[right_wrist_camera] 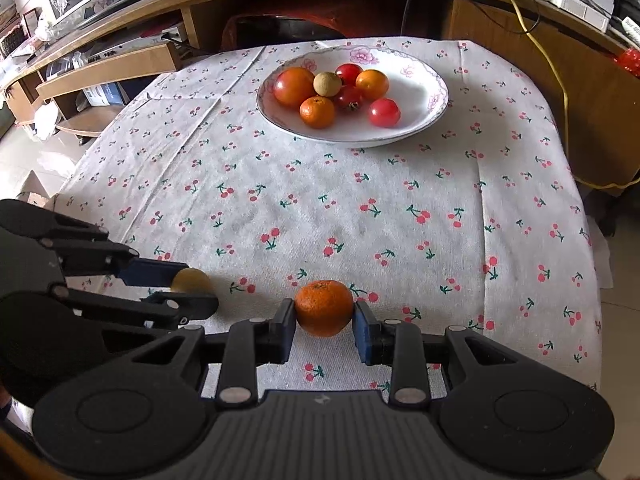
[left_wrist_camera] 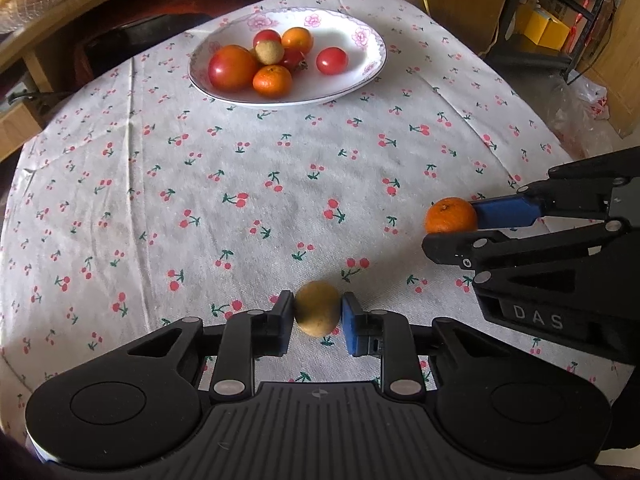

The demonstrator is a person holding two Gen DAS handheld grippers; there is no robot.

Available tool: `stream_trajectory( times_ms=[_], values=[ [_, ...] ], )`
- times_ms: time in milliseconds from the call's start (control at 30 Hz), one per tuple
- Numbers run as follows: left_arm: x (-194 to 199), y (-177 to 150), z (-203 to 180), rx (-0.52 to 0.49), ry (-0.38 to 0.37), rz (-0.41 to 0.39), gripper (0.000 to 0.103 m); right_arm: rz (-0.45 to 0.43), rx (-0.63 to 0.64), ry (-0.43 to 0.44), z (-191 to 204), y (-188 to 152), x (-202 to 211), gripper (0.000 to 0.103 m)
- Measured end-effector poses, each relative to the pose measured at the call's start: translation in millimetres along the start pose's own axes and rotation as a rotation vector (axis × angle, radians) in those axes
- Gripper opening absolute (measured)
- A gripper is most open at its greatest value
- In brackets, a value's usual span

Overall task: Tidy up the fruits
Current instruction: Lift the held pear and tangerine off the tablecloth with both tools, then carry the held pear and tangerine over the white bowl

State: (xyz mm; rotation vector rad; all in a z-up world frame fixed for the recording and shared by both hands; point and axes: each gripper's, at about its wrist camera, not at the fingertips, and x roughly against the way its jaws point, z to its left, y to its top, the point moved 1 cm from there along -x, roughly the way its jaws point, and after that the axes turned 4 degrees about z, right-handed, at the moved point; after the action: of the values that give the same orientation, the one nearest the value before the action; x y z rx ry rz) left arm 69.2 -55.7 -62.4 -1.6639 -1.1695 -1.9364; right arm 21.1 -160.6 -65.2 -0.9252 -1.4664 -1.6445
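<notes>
My left gripper is shut on a small tan round fruit near the table's front edge. To its right, my right gripper is shut on a mandarin. The mandarin and the right gripper also show at the right of the left wrist view. The tan fruit and the left gripper appear at the left of the right wrist view. A white flowered plate at the far side holds several tomatoes, mandarins and one tan fruit.
A cherry-print cloth covers the table. A wooden shelf unit with boxes stands beyond the far edge. A yellow cable hangs past the right side. The cloth between the grippers and the plate is bare.
</notes>
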Motion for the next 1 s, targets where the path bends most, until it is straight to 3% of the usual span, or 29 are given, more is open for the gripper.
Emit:
stream_trajectory(
  times_ms=[1000],
  values=[
    [12,18,1,0.056,-0.014,-0.069,0.031,-0.047,-0.026,-0.007,-3,9,9,0.033]
  ],
)
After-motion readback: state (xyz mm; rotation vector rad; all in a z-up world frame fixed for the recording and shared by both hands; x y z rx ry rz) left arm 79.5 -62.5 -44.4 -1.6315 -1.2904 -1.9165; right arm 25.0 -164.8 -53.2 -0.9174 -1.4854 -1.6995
